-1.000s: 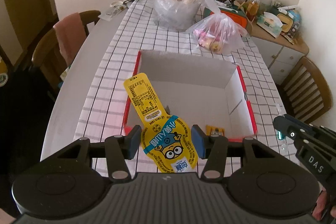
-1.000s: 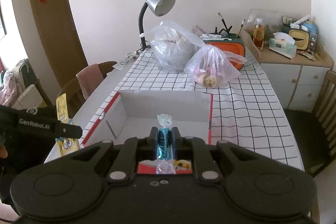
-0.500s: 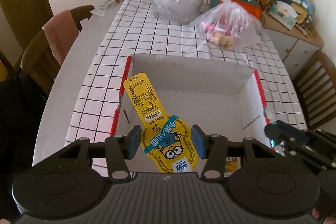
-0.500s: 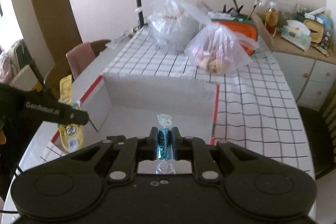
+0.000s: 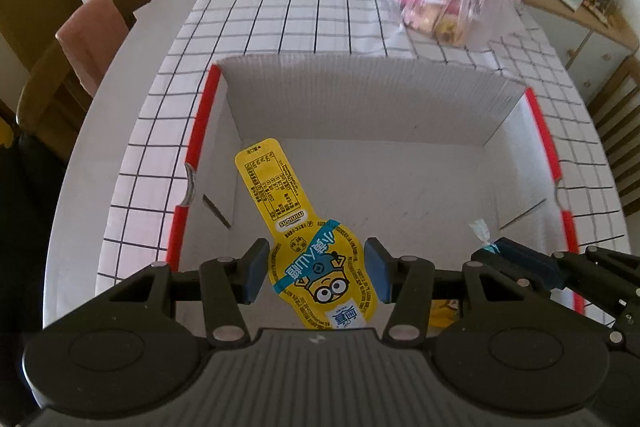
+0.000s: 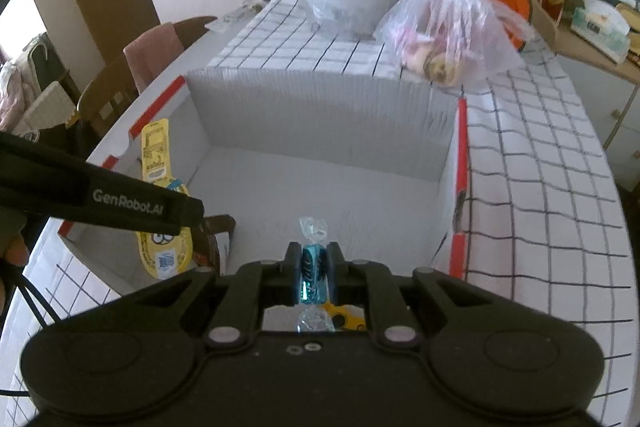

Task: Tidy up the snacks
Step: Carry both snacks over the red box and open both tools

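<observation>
left gripper (image 5: 316, 277) sat half-closed on the flat yellow minion-print pouch (image 5: 308, 247), lower centre. right gripper (image 6: 313, 273) pinched the small blue twist-wrapped candy (image 6: 312, 269). both hung over the white red-edged cardboard box (image 5: 360, 107). pouch looked light, floppy, slick; grip its wide end.

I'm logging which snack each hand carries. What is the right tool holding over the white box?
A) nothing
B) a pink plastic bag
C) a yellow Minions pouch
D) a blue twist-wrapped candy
D: in the right wrist view the right tool is closed on a blue twist-wrapped candy above the white box; the yellow Minions pouch sits in the left tool.
</observation>
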Demonstrator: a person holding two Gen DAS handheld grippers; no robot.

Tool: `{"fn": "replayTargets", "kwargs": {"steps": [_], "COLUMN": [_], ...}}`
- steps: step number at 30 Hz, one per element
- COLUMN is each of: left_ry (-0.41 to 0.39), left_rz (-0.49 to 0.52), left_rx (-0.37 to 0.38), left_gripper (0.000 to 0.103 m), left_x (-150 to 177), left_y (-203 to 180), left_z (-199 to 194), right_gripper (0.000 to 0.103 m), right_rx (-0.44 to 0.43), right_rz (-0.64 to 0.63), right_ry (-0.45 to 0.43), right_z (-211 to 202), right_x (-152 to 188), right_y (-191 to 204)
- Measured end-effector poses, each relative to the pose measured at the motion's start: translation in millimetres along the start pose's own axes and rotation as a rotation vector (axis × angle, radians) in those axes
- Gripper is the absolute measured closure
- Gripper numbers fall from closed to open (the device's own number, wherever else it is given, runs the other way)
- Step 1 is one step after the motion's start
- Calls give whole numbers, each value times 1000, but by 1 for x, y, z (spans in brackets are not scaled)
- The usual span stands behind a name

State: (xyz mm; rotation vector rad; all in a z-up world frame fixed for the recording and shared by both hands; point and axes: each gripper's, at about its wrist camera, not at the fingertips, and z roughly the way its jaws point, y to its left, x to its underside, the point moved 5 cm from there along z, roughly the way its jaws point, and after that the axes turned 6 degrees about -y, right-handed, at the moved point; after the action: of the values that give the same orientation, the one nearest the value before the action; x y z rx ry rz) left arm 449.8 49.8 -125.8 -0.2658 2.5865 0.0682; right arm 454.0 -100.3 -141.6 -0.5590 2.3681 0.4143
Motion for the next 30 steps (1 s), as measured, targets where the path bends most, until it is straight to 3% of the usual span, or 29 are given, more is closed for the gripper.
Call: {"fn": "replayTargets", "kwargs": {"steps": [4, 14, 20, 30], "left_ry": [32, 56, 34, -22], "left_rz": [2, -4, -29, -44], "left_rx": [-4, 0, 19, 49], "left_gripper": [52, 52, 45, 44], "left_x": [5, 11, 10, 15], "left_y": [0, 2, 6, 12], "left_z": [13, 24, 15, -21], "right_gripper": [92, 80, 76, 69], "right_rx": [-5, 1, -12, -20], "right_rz": [-4, 26, 39, 57], "right_ry": [33, 41, 16, -51], "right_z": [10, 8, -6, -47], "right_x": [6, 10, 5, -1], "right_y": [0, -5, -4, 2]}}
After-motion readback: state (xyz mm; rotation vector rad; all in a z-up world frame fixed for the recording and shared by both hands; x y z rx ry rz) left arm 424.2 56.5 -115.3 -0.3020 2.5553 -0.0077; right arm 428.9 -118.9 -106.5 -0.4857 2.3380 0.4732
